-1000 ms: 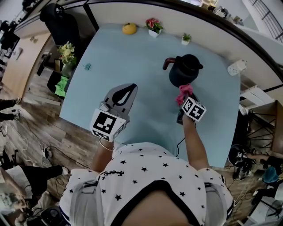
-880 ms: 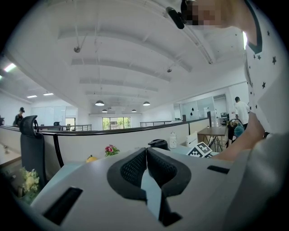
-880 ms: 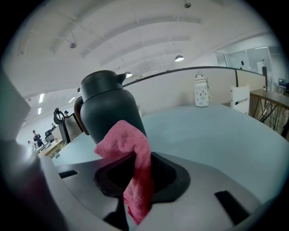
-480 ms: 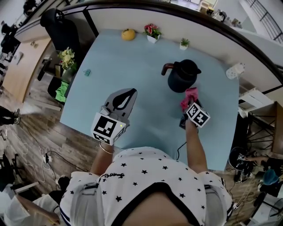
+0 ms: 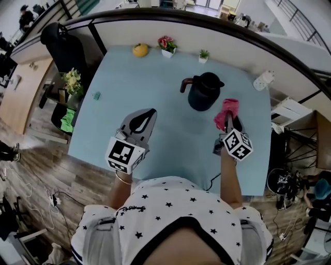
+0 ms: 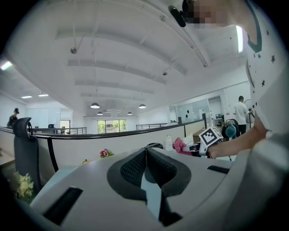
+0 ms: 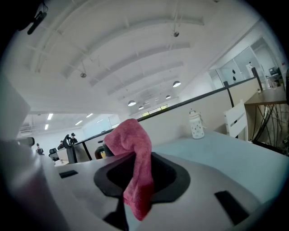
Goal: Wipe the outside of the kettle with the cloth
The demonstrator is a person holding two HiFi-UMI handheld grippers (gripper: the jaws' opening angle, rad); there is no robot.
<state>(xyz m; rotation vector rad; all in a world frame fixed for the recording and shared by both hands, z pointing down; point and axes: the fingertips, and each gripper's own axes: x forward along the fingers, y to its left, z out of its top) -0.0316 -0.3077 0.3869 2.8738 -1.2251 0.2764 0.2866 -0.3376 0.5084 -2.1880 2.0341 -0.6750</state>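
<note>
Smooth blue table [image 5: 155, 77], black kettle [image 5: 202, 93], fuzzy cloth [image 5: 227, 111]

The right claw [image 5: 226, 124] has drawn the cloth [image 5: 228, 108] rightward, off the kettle [image 5: 202, 93].

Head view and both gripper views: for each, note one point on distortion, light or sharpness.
Head view: fisheye bows the table and partition; even light, sharp. Left gripper view: black corners, a mosaic patch at top, the left tool looms large. Right gripper view: cloth crisp, ceiling lamps bright, corners dark.
</note>
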